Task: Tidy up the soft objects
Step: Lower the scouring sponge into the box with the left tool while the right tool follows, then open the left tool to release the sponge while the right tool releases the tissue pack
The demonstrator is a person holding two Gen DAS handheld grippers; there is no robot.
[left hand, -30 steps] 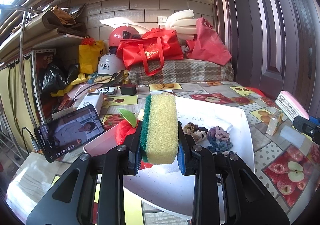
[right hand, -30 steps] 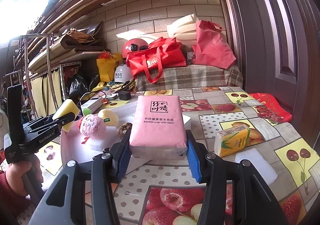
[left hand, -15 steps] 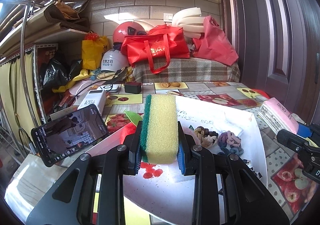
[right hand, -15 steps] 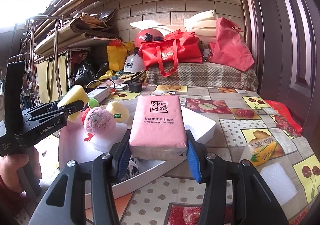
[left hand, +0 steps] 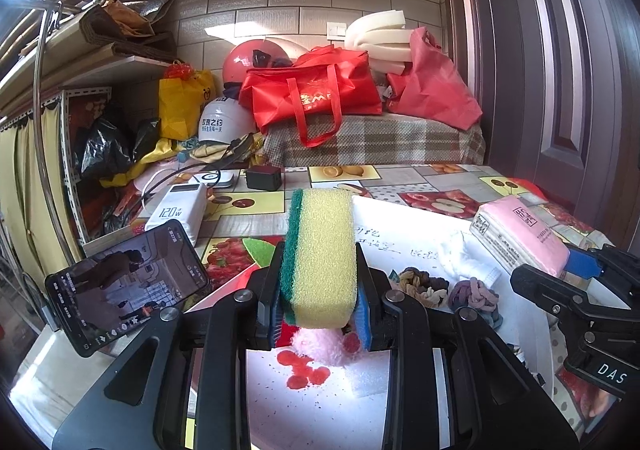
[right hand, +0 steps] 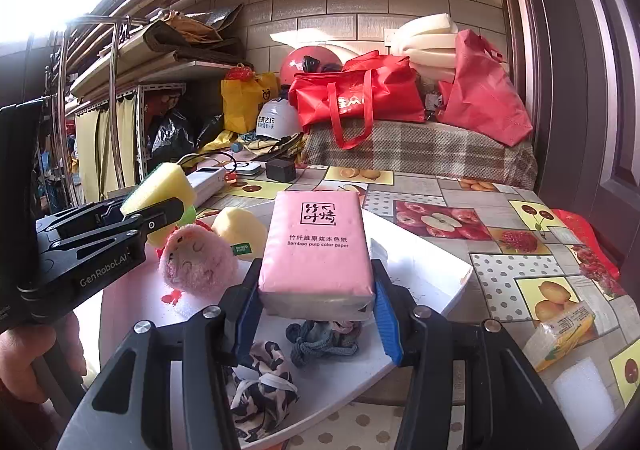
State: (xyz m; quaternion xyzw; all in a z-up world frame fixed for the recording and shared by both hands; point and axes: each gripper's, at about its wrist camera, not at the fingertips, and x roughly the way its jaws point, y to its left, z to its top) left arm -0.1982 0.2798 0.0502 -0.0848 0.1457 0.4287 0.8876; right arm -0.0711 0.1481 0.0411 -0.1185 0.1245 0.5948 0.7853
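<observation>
My left gripper (left hand: 320, 306) is shut on a yellow sponge with a green scouring side (left hand: 320, 254), held above the white tray (left hand: 408, 221). My right gripper (right hand: 316, 310) is shut on a pink tissue pack (right hand: 318, 242), held over the tray (right hand: 424, 270); the pack also shows in the left wrist view (left hand: 520, 234). In the tray lie a pink plush toy (right hand: 196, 262), a yellow foam ball (right hand: 240, 226) and several hair scrunchies (right hand: 324, 338). The scrunchies also show in the left wrist view (left hand: 472, 294). The left gripper and sponge show in the right wrist view (right hand: 156, 189).
A phone on a stand (left hand: 128, 282), a white power bank (left hand: 176, 213) and a black charger (left hand: 264, 177) sit left and behind the tray. A yellow tissue packet (right hand: 564, 330) and white foam block (right hand: 584, 390) lie right. Red bags (left hand: 312, 93) fill the back.
Both grippers have moved closer together over the tray. The right gripper with the pink pack has come further over the tray and scrunchies. The left gripper holds the sponge over the plush toy.
</observation>
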